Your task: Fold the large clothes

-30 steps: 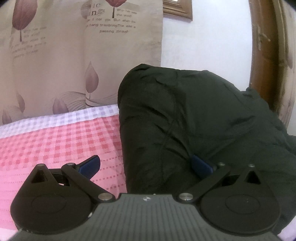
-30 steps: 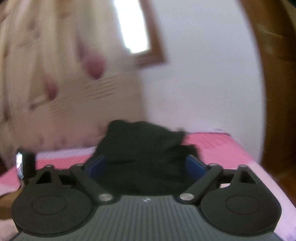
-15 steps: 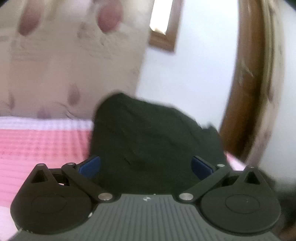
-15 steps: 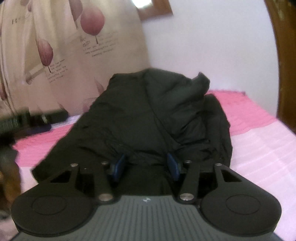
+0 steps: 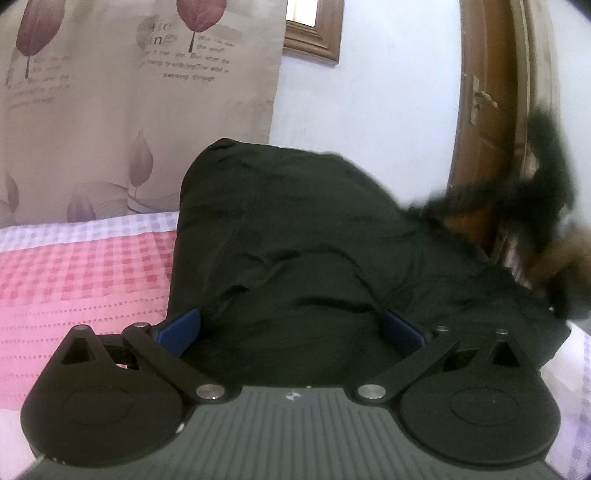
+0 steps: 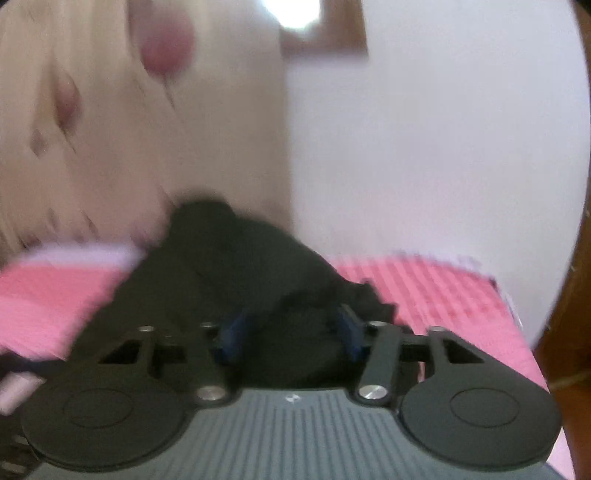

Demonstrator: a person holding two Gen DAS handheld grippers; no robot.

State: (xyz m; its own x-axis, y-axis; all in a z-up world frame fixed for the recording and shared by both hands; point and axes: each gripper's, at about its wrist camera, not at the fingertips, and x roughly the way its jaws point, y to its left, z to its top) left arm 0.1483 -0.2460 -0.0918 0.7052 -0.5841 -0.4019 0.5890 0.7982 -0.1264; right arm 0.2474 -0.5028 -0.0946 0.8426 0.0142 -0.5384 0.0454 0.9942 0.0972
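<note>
A bulky black coat [image 5: 295, 240] lies heaped on the pink checked bedspread [image 5: 74, 280]. My left gripper [image 5: 291, 328] is open wide at the coat's near edge, and its blue pads [image 5: 181, 328] straddle the fabric without pinching it. At the right of the left wrist view the coat's dark fur trim [image 5: 546, 199] is up in the air and blurred. The right wrist view is smeared by motion. In it my right gripper [image 6: 291, 334] is closing, with a bunched fold of the coat [image 6: 240, 266] between its pads [image 6: 232, 336].
A beige curtain [image 5: 129, 110] printed with leaves hangs behind the bed, beside a wooden window frame [image 5: 314, 33] and a white wall. A brown wooden door [image 5: 487, 129] stands at the right. Bare pink bedspread [image 6: 424, 288] lies on both sides of the coat.
The right gripper's jaws have narrowed on the coat and it has swung sideways fast. The fur trim has risen at the right of the left view. The left gripper stays wide open.
</note>
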